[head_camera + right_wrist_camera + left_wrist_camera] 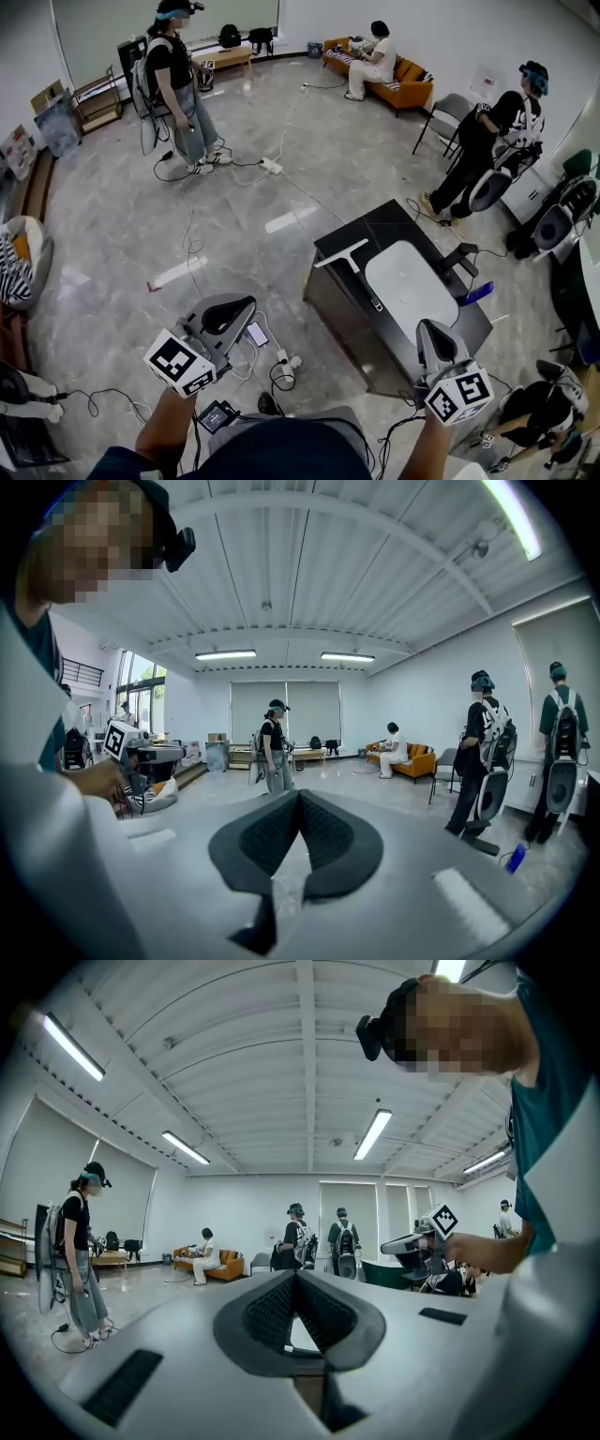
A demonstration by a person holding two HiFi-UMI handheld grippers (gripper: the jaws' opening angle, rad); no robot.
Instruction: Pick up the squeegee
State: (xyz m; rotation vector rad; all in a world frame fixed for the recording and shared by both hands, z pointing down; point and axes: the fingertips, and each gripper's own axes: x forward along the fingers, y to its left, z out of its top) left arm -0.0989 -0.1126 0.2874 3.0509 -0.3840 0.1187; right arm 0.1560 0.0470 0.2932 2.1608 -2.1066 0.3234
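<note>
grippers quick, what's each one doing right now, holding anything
Left gripper: jaws closed, holding nothing.
Right gripper: jaws closed, holding nothing.

1. Bright, even indoor light from the ceiling strip lamps [373, 1133]; shadows are faint and soft-edged.
2. Pale lamp reflections streak the glossy floor [112, 225]; the lamps themselves are blown out.
3. Fisheye bowing throughout; a black vignette rings both gripper views.
4. The left gripper [296, 1279] and right gripper [300, 797] look soft close to the lens.
</note>
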